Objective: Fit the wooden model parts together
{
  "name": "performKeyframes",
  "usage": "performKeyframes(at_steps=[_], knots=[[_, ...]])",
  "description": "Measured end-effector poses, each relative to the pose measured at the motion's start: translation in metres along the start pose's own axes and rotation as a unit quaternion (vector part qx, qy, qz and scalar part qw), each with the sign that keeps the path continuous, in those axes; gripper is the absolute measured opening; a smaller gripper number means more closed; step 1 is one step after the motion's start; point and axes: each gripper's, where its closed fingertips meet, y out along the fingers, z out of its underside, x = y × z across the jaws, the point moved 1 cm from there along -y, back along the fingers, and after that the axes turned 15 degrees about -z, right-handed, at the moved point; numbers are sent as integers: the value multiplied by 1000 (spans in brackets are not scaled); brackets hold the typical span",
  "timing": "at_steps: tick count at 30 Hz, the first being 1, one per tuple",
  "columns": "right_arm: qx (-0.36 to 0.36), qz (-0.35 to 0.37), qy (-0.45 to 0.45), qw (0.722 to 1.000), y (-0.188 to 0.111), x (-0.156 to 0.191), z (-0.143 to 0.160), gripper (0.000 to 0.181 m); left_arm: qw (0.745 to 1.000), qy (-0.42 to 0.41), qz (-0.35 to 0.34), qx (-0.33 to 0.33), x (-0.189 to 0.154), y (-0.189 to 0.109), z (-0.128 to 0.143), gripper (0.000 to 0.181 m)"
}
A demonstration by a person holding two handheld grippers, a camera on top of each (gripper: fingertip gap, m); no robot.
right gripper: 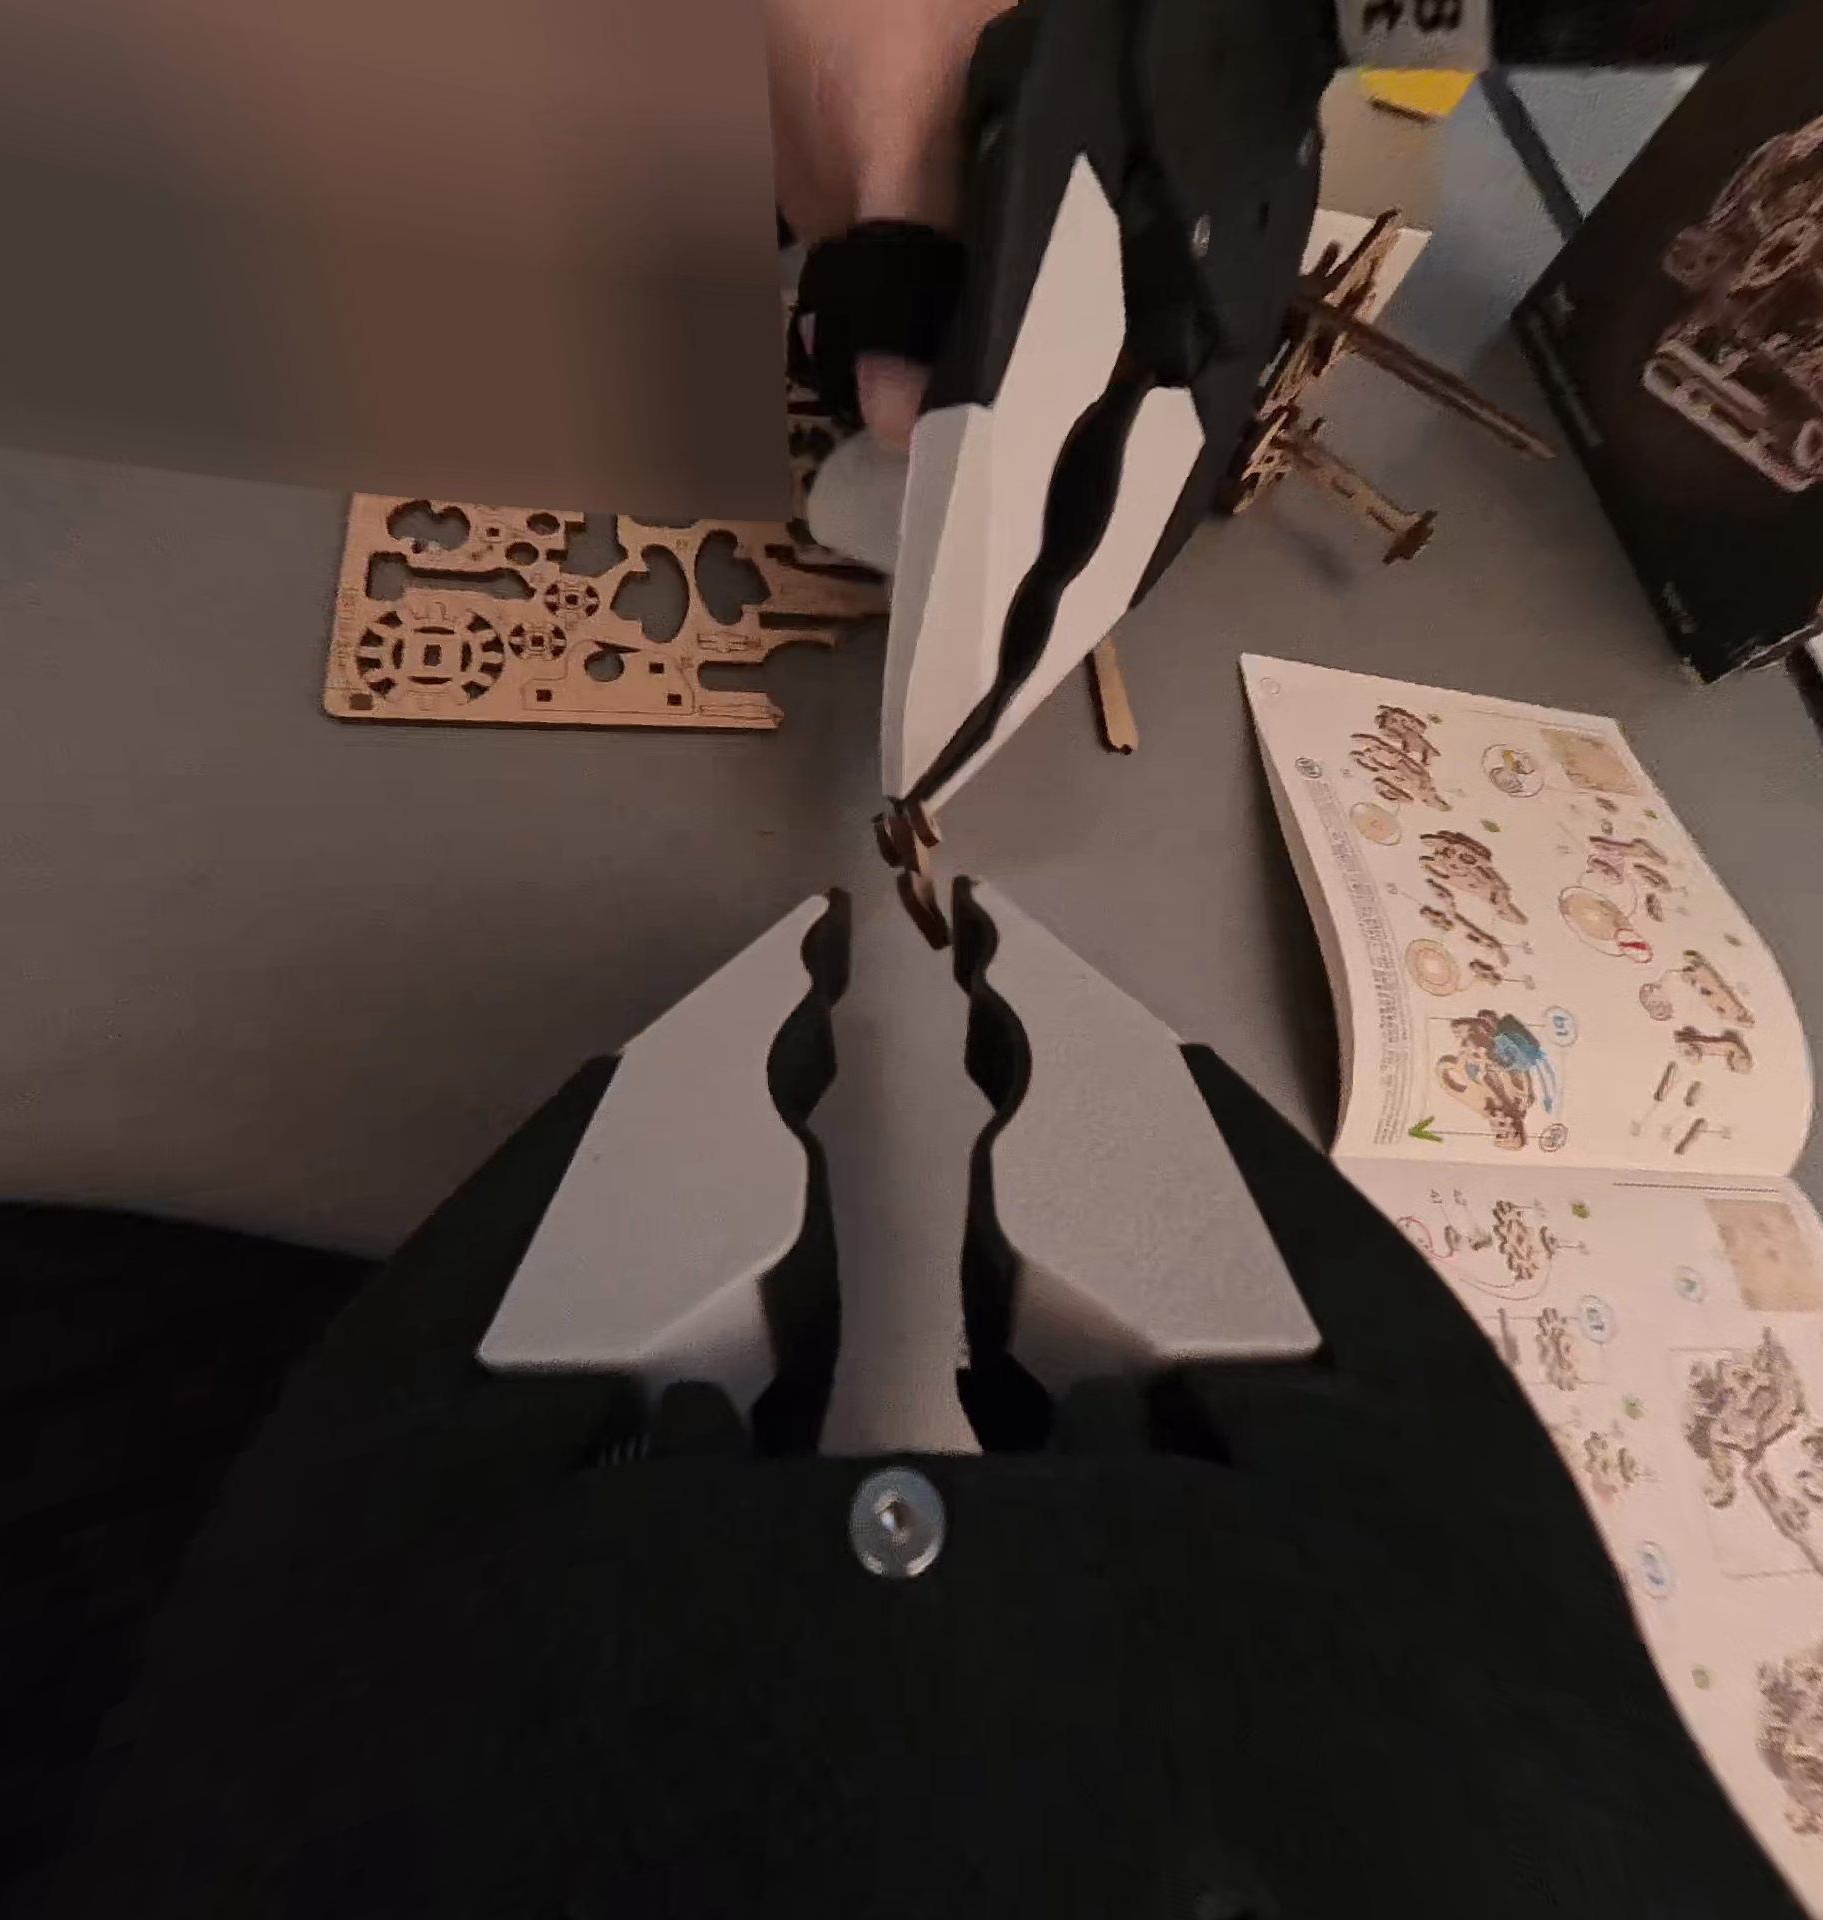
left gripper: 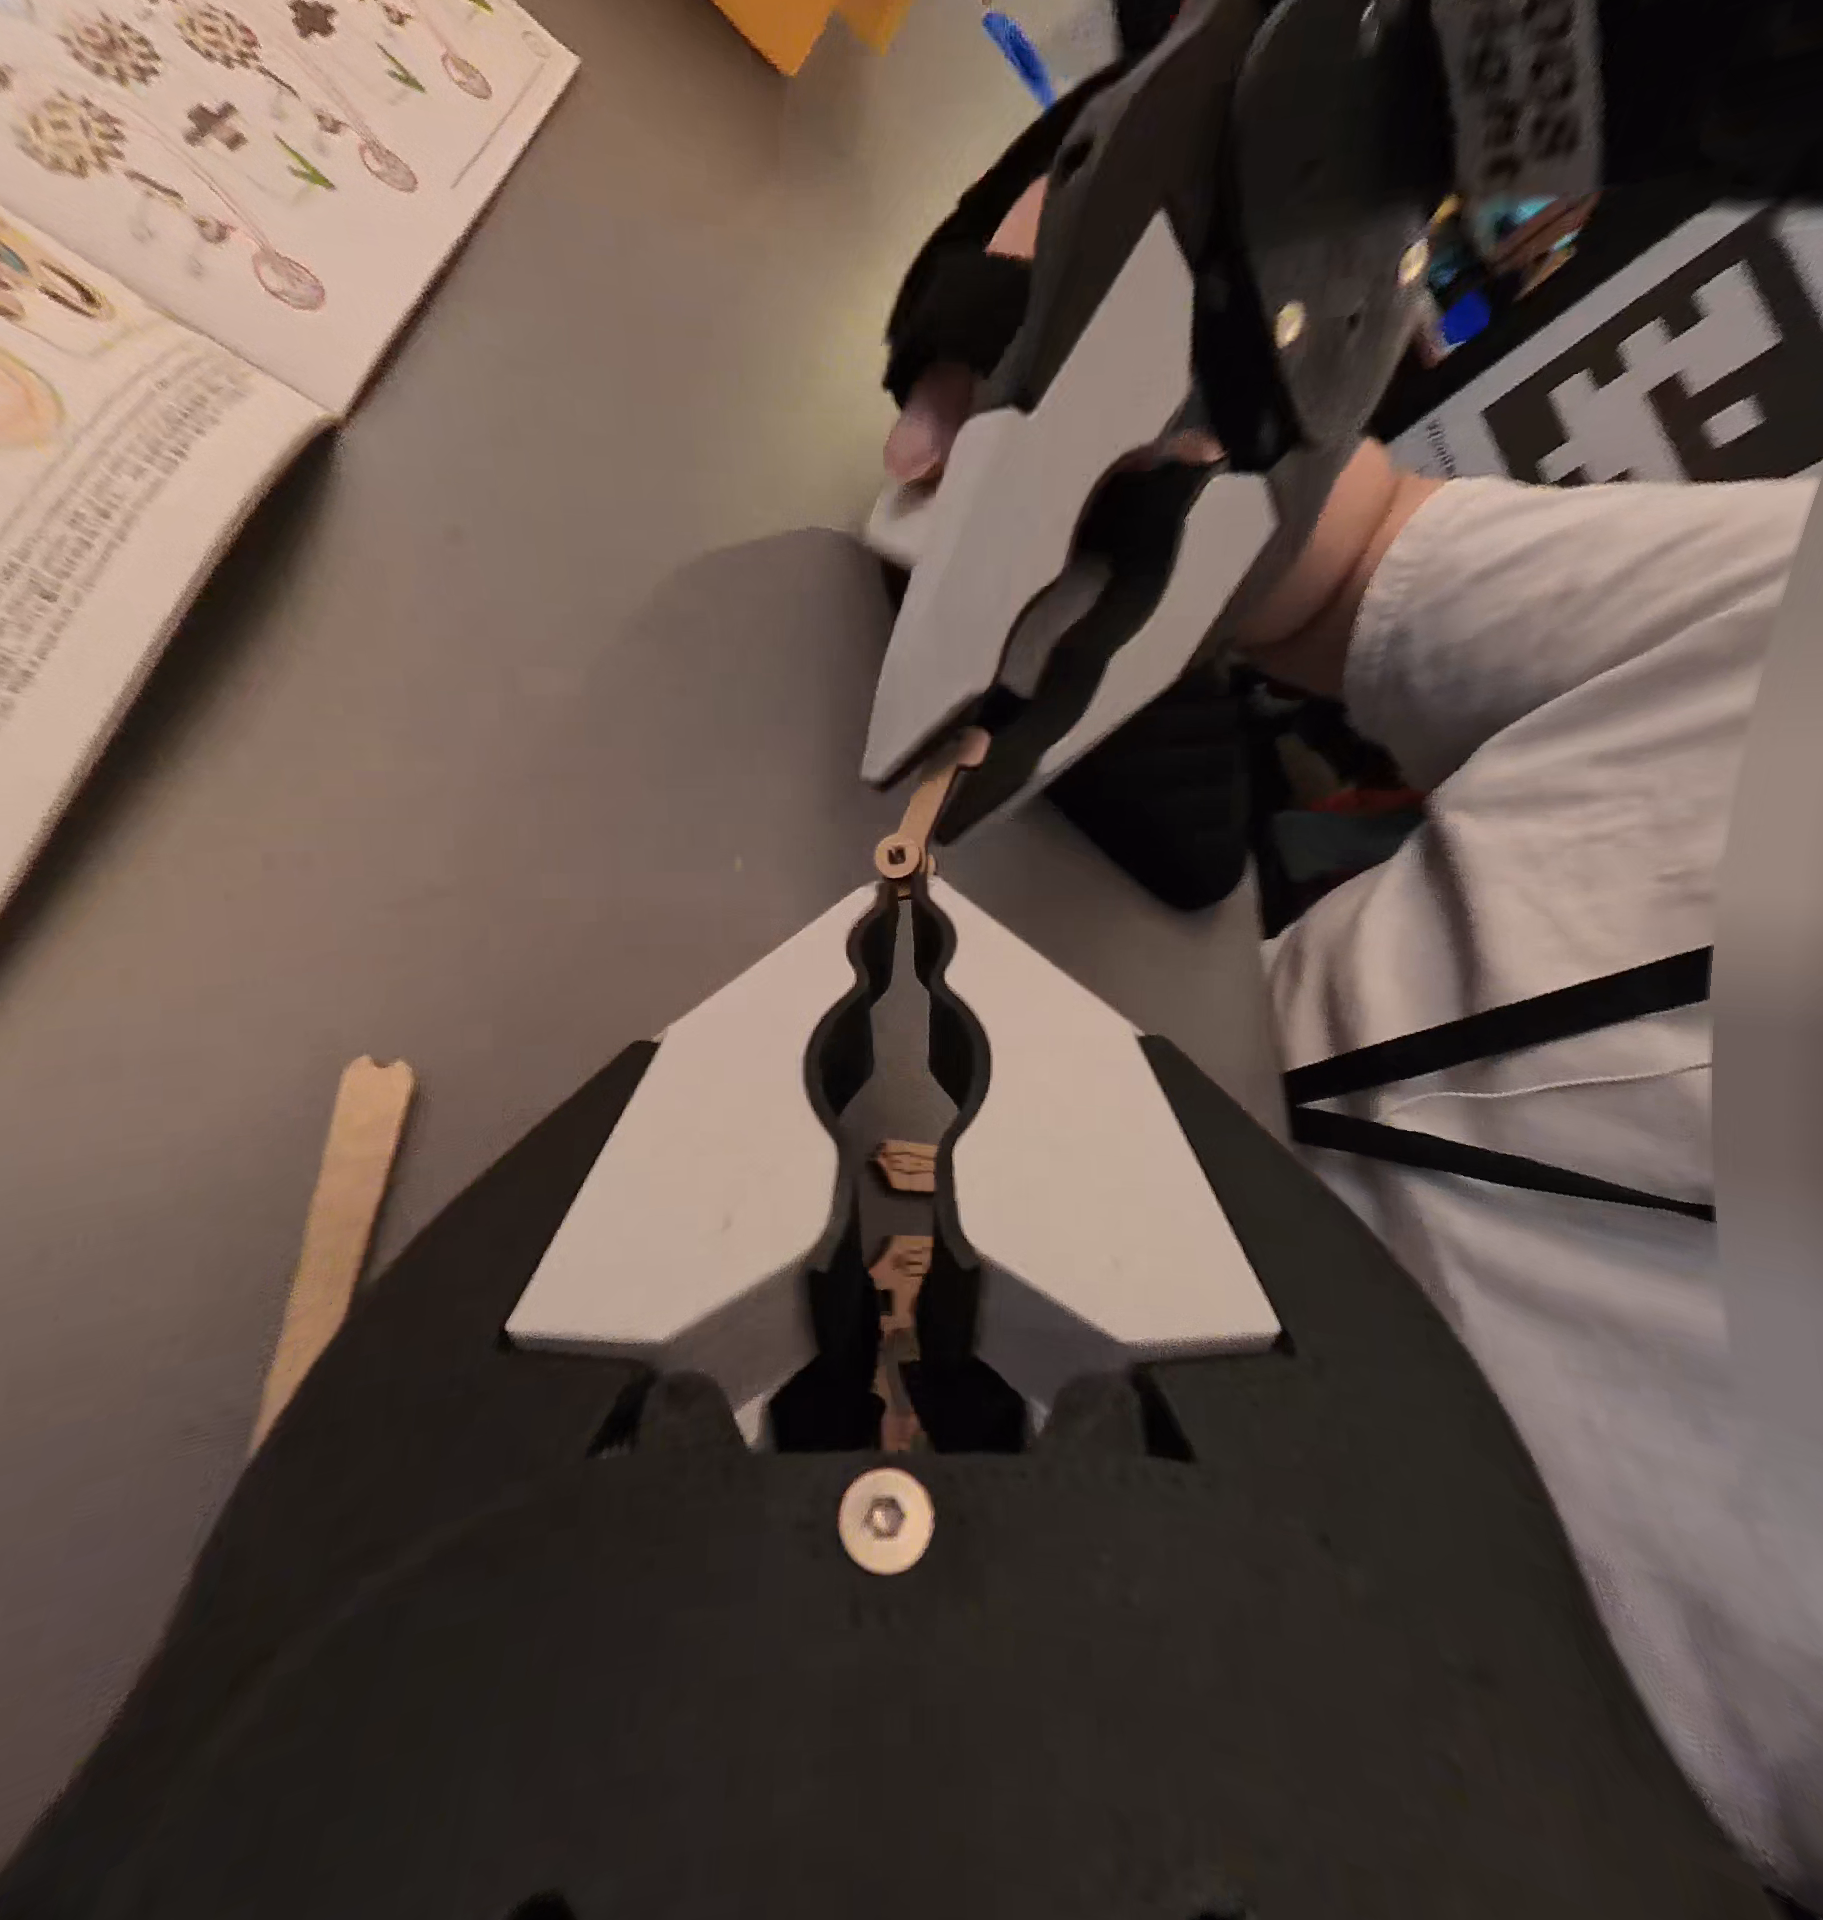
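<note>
My left gripper [left gripper: 902,896] is shut at its tips on a small wooden part [left gripper: 903,883]. A thin wooden lever with a round end [left gripper: 922,816] meets that part just beyond the tips. My right gripper [left gripper: 938,800] comes in from the upper right, and the lever's stem runs between its fingers. In the right wrist view my right gripper [right gripper: 899,904] is open. The lever [right gripper: 925,914] stands edge-on beside its right fingertip, with table showing through the gap. The left gripper [right gripper: 907,810] comes down from above, shut on the small part [right gripper: 905,831].
An open instruction booklet [right gripper: 1509,935] lies on the grey table; it also shows in the left wrist view [left gripper: 211,260]. A laser-cut wooden sheet [right gripper: 554,623], a wooden stick [left gripper: 346,1195], a partly built model [right gripper: 1322,395] and a black box [right gripper: 1738,343] lie around. A white sleeve [left gripper: 1561,831] shows at right. Left and right tips are no more than a few centimetres apart.
</note>
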Motion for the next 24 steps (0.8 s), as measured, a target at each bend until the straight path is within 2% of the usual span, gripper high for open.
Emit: performKeyframes(at_steps=[1,4,5,6,10,14,18,20,23,24], knots=[[0,2,-7,1000,1,0,-1,2,1000,-11,14,-3,-3,-1,-1,1],[-12,-1,0,1000,-2,-1,-4,0,999,-20,32,-15,-4,-3,-4,1],[-25,-12,28,999,-3,-1,-4,0,999,-8,22,-31,-2,-6,-7,9],[-44,-26,54,997,-5,-1,-6,0,999,11,2,-48,2,-9,-11,30],[-107,-36,102,988,-18,-7,-15,0,982,148,-71,-93,5,-22,-16,39],[-131,-54,123,982,-21,-5,-18,0,962,217,-93,-134,-13,-15,-26,29],[-165,-68,154,972,-23,-6,-23,0,951,264,-106,-118,-15,-5,-19,17],[-185,-90,172,963,-24,-5,-25,0,948,271,-105,-128,-17,-4,-20,0],[-189,-92,182,961,-25,-6,-23,0,949,267,-96,-137,-20,-7,-22,2],[-190,-90,187,960,-25,-7,-23,0,952,258,-94,-138,-20,-8,-23,13]])
